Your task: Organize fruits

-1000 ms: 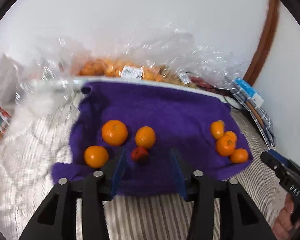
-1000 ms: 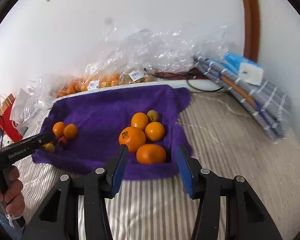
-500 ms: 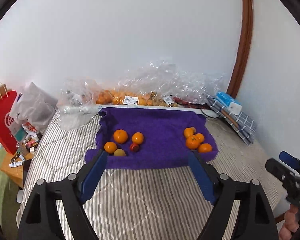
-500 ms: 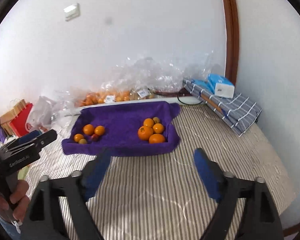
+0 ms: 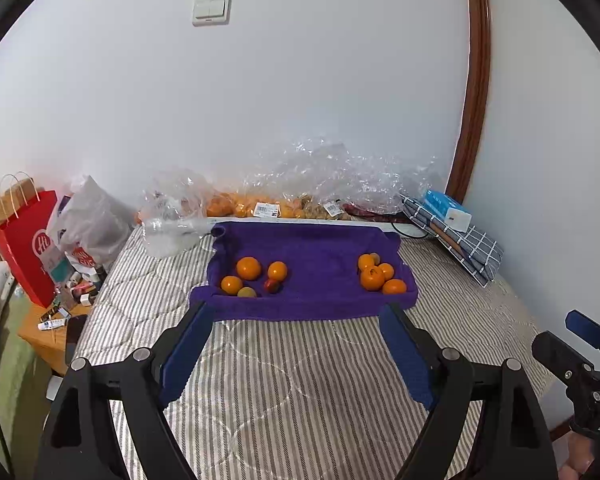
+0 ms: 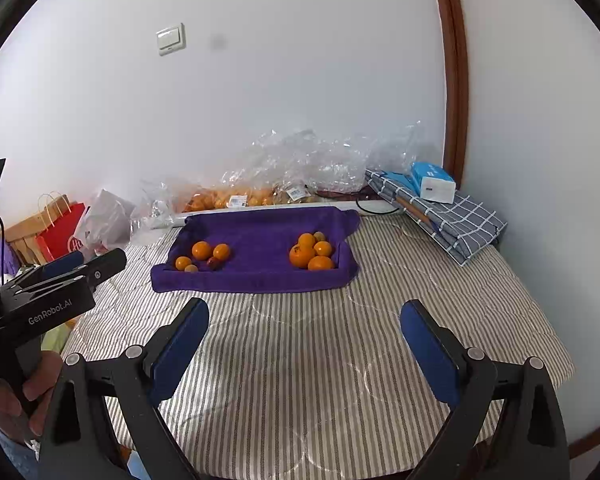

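Observation:
A purple towel (image 5: 320, 248) (image 6: 260, 232) lies on the striped bed. On its left side sit three oranges (image 5: 248, 268), a small red fruit (image 5: 273, 286) and a yellowish fruit (image 5: 247, 292). Its right side holds a cluster of oranges (image 5: 372, 278) (image 6: 302, 255) with a small greenish fruit behind. My left gripper (image 5: 296, 310) hovers open over the bed, short of the towel's near edge, holding nothing. My right gripper (image 6: 305, 305) is further back over the bedcover; its jaws are opening and nothing is between them.
Clear plastic bags of fruit (image 5: 260, 208) line the wall behind the towel. A folded checked cloth with a blue box (image 5: 456, 228) lies at the right. A red paper bag (image 5: 28, 240) and a cluttered bedside table (image 5: 60, 316) stand left of the bed.
Both grippers have drawn back and up from the towel. Their jaws, narrow a second ago beside the red fruit and the front right orange, now stand wide. The fruit stayed on the towel.

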The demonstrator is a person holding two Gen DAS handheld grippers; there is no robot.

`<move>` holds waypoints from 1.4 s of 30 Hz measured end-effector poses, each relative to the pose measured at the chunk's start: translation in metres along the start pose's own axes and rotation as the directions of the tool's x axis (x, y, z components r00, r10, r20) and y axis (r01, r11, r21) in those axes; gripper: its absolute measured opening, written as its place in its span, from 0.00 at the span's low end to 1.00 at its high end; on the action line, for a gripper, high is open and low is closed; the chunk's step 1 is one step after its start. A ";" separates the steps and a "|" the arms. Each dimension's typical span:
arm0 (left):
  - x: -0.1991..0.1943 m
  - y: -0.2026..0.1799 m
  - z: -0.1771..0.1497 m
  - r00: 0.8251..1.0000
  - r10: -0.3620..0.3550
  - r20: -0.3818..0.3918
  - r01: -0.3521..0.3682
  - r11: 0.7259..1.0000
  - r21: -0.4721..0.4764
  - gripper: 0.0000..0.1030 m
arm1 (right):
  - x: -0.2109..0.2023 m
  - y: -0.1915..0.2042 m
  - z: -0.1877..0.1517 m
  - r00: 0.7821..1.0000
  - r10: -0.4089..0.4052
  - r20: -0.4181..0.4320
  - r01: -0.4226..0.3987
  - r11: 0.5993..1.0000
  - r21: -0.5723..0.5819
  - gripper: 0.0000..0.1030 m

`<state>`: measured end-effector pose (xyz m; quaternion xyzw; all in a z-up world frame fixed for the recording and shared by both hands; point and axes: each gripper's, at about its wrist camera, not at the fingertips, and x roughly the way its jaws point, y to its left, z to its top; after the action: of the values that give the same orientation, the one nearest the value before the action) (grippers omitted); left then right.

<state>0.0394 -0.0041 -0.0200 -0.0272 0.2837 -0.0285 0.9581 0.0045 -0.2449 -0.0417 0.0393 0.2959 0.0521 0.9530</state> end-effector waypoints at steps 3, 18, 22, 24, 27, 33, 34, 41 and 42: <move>-0.003 -0.002 -0.001 1.000 0.016 0.004 -0.016 1.000 0.009 0.82 | -0.001 -0.003 -0.002 1.000 0.003 -0.002 -0.003 1.000 0.009 0.93; -0.002 -0.011 -0.004 0.999 0.039 -0.004 -0.039 0.999 0.031 0.83 | -0.003 -0.012 -0.007 1.000 -0.015 -0.003 0.015 0.999 0.034 0.93; -0.003 -0.012 -0.004 0.999 0.043 0.002 -0.043 0.999 0.032 0.83 | -0.004 -0.014 -0.007 1.000 -0.021 0.000 0.021 0.999 0.039 0.93; -0.004 -0.012 -0.004 0.999 0.039 0.003 -0.039 0.999 0.033 0.83 | -0.004 -0.015 -0.007 1.000 -0.021 0.000 0.021 0.999 0.041 0.93; -0.004 -0.012 -0.004 0.999 0.041 0.002 -0.041 0.998 0.038 0.83 | -0.005 -0.015 -0.007 1.000 -0.021 0.001 0.021 0.999 0.041 0.93; -0.004 -0.010 -0.005 0.999 0.040 -0.003 -0.039 0.999 0.034 0.83 | -0.006 -0.016 -0.008 1.000 -0.022 0.004 0.022 0.999 0.041 0.93; -0.004 -0.009 -0.005 0.999 0.039 -0.005 -0.038 0.999 0.034 0.83 | -0.006 -0.016 -0.007 1.000 -0.022 0.004 0.022 0.999 0.041 0.93; -0.004 -0.007 -0.006 0.999 0.037 -0.006 -0.037 0.999 0.030 0.83 | -0.008 -0.014 -0.007 1.000 -0.024 0.008 0.023 0.999 0.037 0.93; -0.004 -0.008 -0.006 0.999 0.037 -0.006 -0.037 0.999 0.031 0.83 | -0.008 -0.014 -0.007 1.000 -0.024 0.009 0.024 0.999 0.036 0.93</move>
<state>0.0325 -0.0116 -0.0220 -0.0072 0.2868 -0.0150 0.9578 -0.0053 -0.2593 -0.0445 0.0532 0.2926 0.0353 0.9541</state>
